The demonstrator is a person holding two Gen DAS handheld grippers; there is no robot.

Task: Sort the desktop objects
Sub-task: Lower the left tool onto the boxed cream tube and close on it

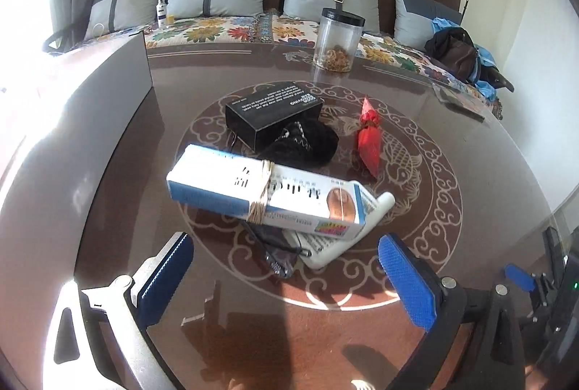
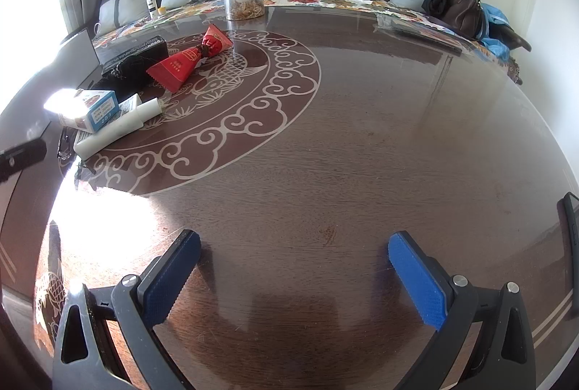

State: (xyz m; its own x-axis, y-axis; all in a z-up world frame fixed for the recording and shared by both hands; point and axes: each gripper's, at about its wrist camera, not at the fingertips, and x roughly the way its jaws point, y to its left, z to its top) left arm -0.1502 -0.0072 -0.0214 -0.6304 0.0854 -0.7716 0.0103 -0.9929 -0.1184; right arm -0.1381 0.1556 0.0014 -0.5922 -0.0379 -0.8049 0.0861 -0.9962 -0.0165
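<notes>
Worktop (image 1: 488,172), frame centre: 1 blue-white box (image 1: 264,194), 1 black box (image 1: 273,113), 1 red pouch (image 1: 369,140), 1 white tube (image 1: 347,234), 1 jar (image 1: 338,40). Left tool (image 1: 286,267) and right tool (image 2: 295,267): both spread wide, holding nothing.

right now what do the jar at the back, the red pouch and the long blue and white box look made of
Jar: clear plastic or glass, contents visible through the wall, dark lid probably plastic.
Red pouch: crinkled paper or foil, sharp creases, neck tied shut.
Long blue and white box: printed cardboard, crisp folded edges, bound with tan twine or rubber bands.

Both the left claw (image 1: 282,259) and right claw (image 2: 295,256) have ribbed blue pads, dark frames, silver screws.
</notes>
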